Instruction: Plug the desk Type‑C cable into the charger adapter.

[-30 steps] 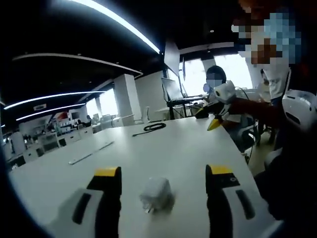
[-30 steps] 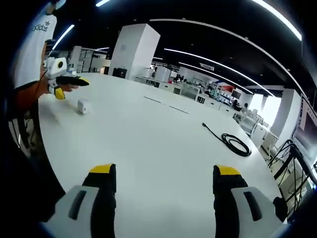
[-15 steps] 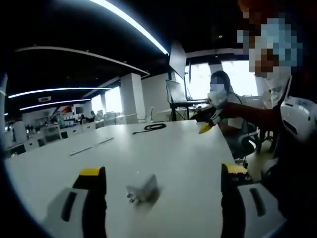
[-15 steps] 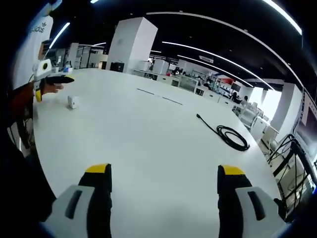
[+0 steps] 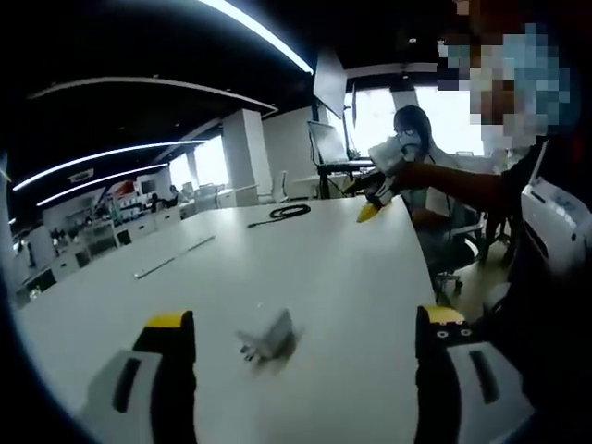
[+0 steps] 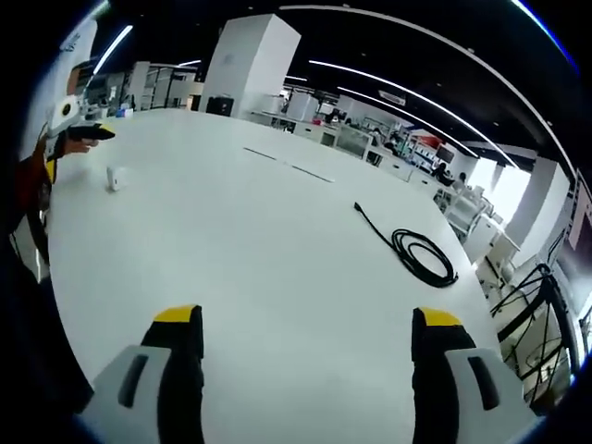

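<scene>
A small white charger adapter [image 5: 267, 337] lies on the white table [image 5: 305, 268], just ahead of my left gripper [image 5: 303, 328], which is open with nothing between its jaws. In the right gripper view the same adapter [image 6: 112, 178] is a small white block at the far left, with the left gripper [image 6: 76, 132] above it. The black Type‑C cable [image 6: 415, 256] lies coiled at the right of that view, one straight end trailing toward the middle. My right gripper [image 6: 307, 324] is open and empty, well short of the cable. The cable coil [image 5: 286, 214] also sits far across the table.
The other gripper [image 5: 377, 199], held by a hand, hangs over the table's far right edge in the left gripper view. A person sits behind it by a monitor [image 5: 326, 166]. Two thin strips [image 6: 287, 164] lie far across the table. Office desks stand behind.
The left view has pulled back slightly, so the adapter sits farther ahead of the jaws. The right gripper has moved toward the cable, and the adapter has slid farther left in its view.
</scene>
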The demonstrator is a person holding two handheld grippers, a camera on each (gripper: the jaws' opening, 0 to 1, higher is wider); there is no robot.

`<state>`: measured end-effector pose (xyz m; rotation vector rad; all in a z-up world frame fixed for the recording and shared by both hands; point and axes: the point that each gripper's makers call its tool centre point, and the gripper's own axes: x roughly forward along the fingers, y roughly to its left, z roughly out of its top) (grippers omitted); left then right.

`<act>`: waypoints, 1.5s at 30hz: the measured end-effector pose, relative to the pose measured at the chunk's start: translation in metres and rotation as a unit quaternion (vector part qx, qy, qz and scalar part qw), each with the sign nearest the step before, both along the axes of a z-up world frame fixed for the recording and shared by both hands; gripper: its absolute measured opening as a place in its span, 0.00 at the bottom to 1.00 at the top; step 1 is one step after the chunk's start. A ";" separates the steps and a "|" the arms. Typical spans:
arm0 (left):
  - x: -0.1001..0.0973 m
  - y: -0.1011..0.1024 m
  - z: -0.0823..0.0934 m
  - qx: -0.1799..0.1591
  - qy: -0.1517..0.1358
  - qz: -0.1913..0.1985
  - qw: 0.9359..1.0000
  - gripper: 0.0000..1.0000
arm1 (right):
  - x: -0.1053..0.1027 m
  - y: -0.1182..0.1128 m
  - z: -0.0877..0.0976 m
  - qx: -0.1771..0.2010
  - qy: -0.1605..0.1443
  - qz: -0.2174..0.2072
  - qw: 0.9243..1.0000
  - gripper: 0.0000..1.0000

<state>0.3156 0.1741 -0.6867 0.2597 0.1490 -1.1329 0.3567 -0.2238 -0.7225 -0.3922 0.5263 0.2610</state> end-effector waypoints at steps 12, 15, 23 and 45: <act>-0.005 0.000 -0.005 0.013 0.001 0.016 1.000 1.00 | 0.028 -0.036 -0.009 0.000 0.032 -0.013 0.999 0.95; -0.005 0.000 -0.006 0.015 0.004 0.019 1.000 1.00 | 0.034 -0.041 -0.010 -0.002 0.039 -0.016 0.999 0.94; -0.002 -0.001 -0.010 0.025 0.010 0.025 0.999 1.00 | 0.053 -0.050 -0.011 -0.012 0.049 -0.015 0.999 0.94; -0.005 -0.007 -0.007 0.028 0.014 0.029 0.999 0.98 | 0.090 -0.076 -0.015 -0.002 0.067 -0.024 0.997 0.90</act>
